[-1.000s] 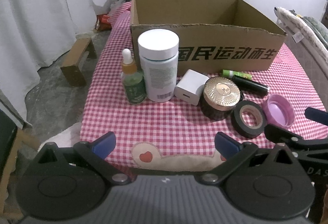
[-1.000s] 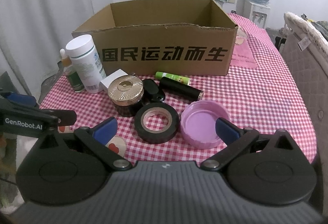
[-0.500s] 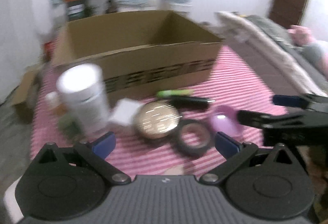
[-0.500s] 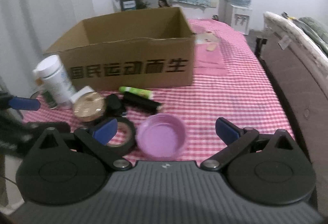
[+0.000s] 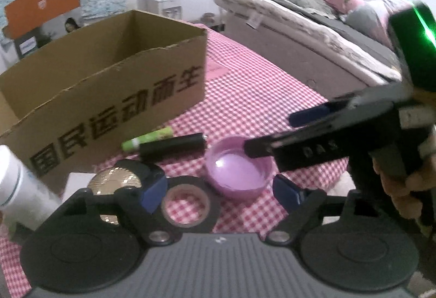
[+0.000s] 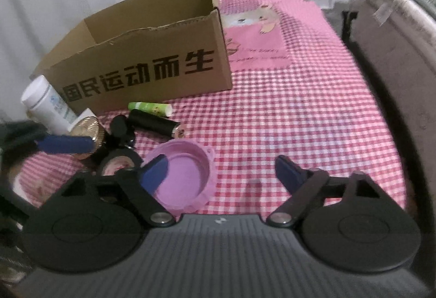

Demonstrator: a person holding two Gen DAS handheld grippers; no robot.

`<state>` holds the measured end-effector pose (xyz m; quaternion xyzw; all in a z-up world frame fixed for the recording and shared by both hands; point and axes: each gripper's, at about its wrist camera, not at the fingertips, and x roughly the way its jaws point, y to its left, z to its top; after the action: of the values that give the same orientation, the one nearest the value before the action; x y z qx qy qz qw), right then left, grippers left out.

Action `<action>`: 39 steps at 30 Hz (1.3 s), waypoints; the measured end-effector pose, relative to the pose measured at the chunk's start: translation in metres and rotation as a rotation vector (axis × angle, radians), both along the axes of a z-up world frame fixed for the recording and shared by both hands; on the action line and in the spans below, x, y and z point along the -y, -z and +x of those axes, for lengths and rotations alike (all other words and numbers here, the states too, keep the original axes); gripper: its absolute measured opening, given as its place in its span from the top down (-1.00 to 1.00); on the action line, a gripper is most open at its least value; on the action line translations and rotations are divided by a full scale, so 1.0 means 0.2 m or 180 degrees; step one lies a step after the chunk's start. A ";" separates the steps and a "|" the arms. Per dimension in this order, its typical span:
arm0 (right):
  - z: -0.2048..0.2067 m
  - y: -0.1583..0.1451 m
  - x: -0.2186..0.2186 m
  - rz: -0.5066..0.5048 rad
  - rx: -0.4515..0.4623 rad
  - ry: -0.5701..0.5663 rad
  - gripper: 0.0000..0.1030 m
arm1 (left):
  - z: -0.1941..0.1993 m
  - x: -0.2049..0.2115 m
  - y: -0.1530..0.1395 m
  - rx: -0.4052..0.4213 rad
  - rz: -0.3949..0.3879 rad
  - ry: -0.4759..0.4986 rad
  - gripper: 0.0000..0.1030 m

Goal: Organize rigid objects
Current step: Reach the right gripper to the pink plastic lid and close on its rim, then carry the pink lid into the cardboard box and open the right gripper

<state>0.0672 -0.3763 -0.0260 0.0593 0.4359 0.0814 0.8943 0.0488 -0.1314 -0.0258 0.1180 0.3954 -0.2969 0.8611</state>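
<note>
Since a second ago both views have swung and closed in on the cluster: the white bottle (image 5: pixel 19 183) that stood whole near the middle of the left wrist view is now cut off at its left edge, and the dropper bottle beside it no longer shows. Next right, the gold-lidded jar (image 5: pixel 117 181) is half covered by the left gripper (image 5: pixel 218 193), and the white block (image 5: pixel 76 183) beside it shows only a corner. The cardboard box (image 5: pixel 109 96) stands behind the row, its print blurred. The black tape roll (image 5: pixel 188 205) lies between the left gripper's spread blue pads (image 5: pixel 152 194), which are closing without touching it. Behind it lie the green tube (image 5: pixel 150 138) and the black cylinder (image 5: pixel 174 146), side by side on the checked cloth (image 5: pixel 259 96). The purple lid (image 5: pixel 237 175) sits just right of the roll, mouth up. The right gripper (image 6: pixel 218 172) is closing too, unclenched: its left pad overlaps the lid's bowl in the right wrist view, while its right pad hangs over bare cloth. Whether the pad touches the lid is unclear. At far right a hand (image 5: pixel 408 189) is partly out of frame.
</note>
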 end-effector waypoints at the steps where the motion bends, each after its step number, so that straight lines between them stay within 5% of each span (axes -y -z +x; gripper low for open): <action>1: 0.02 0.01 0.01 0.0041 -0.0033 -0.0036 -0.39 | -0.01 0.02 0.01 0.0026 0.0044 0.0036 -0.66; 6: 0.08 0.06 0.00 0.0182 -0.0182 -0.0212 0.05 | 0.01 0.08 0.07 0.0038 0.0225 0.0139 -0.39; 13: 0.09 0.11 0.02 0.0125 -0.0242 -0.0272 0.63 | 0.05 0.15 0.10 -0.0035 0.0287 0.0217 -0.36; 23: 0.06 0.11 0.15 0.0253 -0.0225 -0.0112 0.65 | 0.09 0.31 0.15 -0.0041 0.0458 0.0373 -0.59; 39: 0.06 0.12 0.16 0.0392 -0.0240 -0.0193 0.65 | 0.12 0.38 0.18 -0.0019 0.0526 0.0304 -0.43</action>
<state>0.0786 -0.4084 -0.0492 0.1040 0.4650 0.1328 0.8691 0.0733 -0.2067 -0.0611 0.2064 0.4151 -0.3044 0.8321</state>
